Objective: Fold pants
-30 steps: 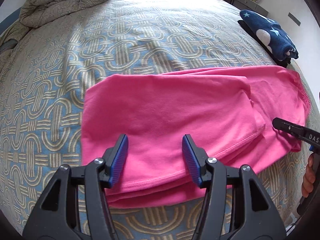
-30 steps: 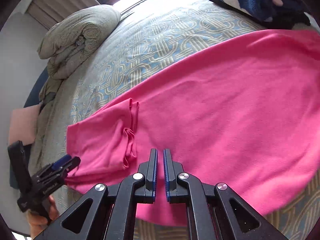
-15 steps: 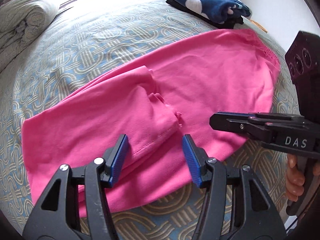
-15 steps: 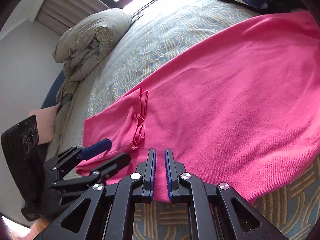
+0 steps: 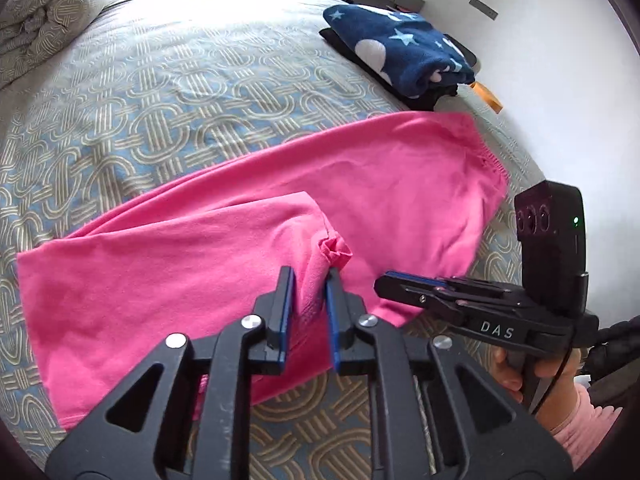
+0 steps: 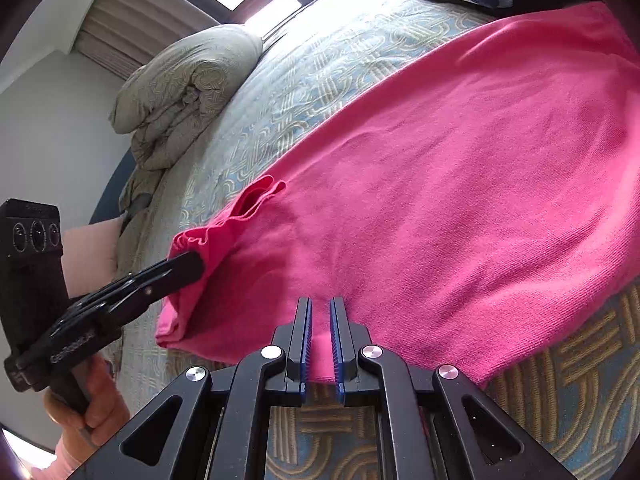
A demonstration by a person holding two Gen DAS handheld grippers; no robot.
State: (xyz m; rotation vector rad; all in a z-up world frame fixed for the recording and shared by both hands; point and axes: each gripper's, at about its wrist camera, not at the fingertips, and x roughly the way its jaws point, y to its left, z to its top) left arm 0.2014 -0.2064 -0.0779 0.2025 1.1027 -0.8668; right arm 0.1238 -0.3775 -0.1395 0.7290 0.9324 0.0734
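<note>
Lying across the patterned bedspread (image 5: 168,92), the pink pants (image 5: 160,264) are partly folded, one end doubled back over the rest. Left tool (image 5: 310,280) pinches a bunched ridge of that folded-over edge, lifted a little off the layer below. Right tool (image 6: 320,312) sits at the near hem, its narrow gap over the fabric edge; grip on cloth cannot be told. Folded navy star blanket (image 5: 400,52) near far corner. Rolled grey duvet (image 6: 184,88) at bed's head.
</note>
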